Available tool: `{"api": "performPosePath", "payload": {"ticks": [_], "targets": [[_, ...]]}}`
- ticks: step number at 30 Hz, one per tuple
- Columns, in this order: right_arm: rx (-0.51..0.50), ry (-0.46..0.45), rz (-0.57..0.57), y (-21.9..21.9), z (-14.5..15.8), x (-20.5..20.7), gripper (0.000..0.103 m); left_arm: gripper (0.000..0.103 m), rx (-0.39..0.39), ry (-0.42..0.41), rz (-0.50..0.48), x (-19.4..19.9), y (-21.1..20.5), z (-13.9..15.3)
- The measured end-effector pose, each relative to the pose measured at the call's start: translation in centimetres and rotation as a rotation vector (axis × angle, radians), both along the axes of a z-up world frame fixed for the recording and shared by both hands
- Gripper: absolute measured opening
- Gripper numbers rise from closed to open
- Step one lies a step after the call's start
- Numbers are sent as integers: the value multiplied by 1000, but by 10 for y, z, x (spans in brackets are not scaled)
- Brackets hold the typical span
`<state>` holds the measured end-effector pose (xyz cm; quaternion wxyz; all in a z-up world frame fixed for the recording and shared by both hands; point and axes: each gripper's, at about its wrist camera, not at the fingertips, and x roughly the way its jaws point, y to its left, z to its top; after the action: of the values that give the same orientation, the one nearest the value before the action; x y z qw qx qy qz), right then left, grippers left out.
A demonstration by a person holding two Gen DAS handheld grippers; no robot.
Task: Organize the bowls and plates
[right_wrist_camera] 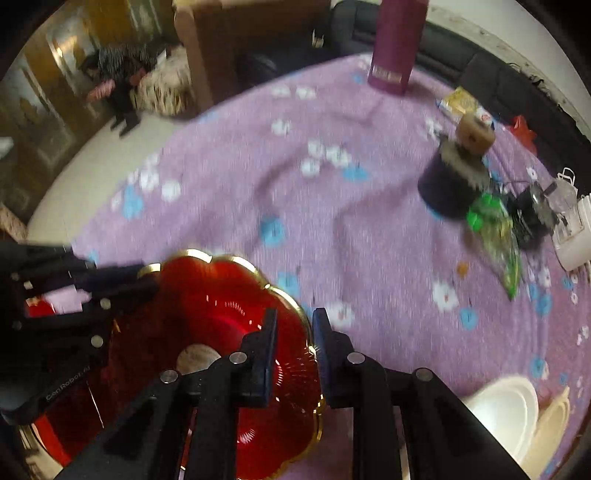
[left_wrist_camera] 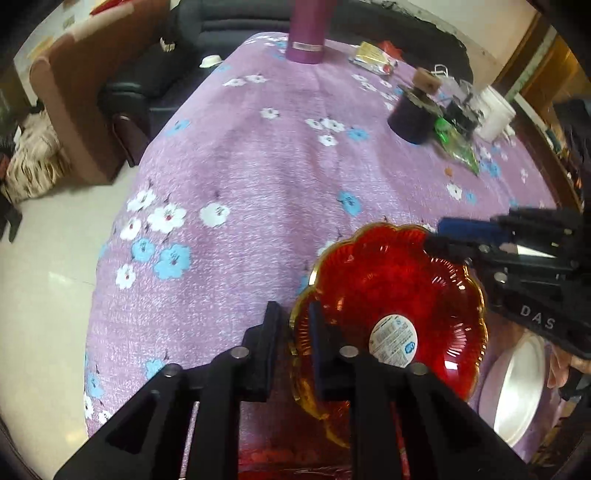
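A red glass plate (left_wrist_camera: pixel 391 291) with a scalloped gold rim and a round white sticker is held above the purple flowered tablecloth (left_wrist_camera: pixel 258 166). My left gripper (left_wrist_camera: pixel 295 325) is shut on its left rim. My right gripper (right_wrist_camera: pixel 295 332) is shut on its right rim; the plate also shows in the right wrist view (right_wrist_camera: pixel 207 306). Each gripper shows in the other's view, the right one (left_wrist_camera: pixel 443 236) at the plate's far edge and the left one (right_wrist_camera: pixel 140 277) at its left edge. More red glassware (left_wrist_camera: pixel 295 458) lies under the plate.
A white bowl (left_wrist_camera: pixel 517 391) and stacked cream bowls (right_wrist_camera: pixel 509 417) sit at the near right. A purple bottle (left_wrist_camera: pixel 306 33), a dark jar with a cork (left_wrist_camera: pixel 413 114), a green packet (left_wrist_camera: pixel 458 144) and a white container (left_wrist_camera: pixel 495 110) stand at the far side.
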<state>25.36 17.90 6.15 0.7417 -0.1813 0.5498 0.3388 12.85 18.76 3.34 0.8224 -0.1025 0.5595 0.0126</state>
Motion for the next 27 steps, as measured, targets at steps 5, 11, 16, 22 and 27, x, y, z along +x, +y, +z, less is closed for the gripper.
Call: {"api": "performPosePath", "payload": {"ticks": [5, 11, 16, 22, 27], "targets": [[16, 121, -51, -24, -3, 6, 25, 37, -29, 0, -17, -10, 7, -1], [6, 238, -109, -60, -13, 4, 25, 34, -11, 17, -61, -16, -2, -7], [6, 270, -68, -61, -19, -8, 25, 11, 20, 8, -90, -20, -14, -8], [33, 189, -66, -57, -10, -26, 19, 11, 48, -42, -58, -29, -15, 6], [153, 155, -121, -78, 20, -30, 19, 11, 52, -100, -54, -37, -23, 28]]}}
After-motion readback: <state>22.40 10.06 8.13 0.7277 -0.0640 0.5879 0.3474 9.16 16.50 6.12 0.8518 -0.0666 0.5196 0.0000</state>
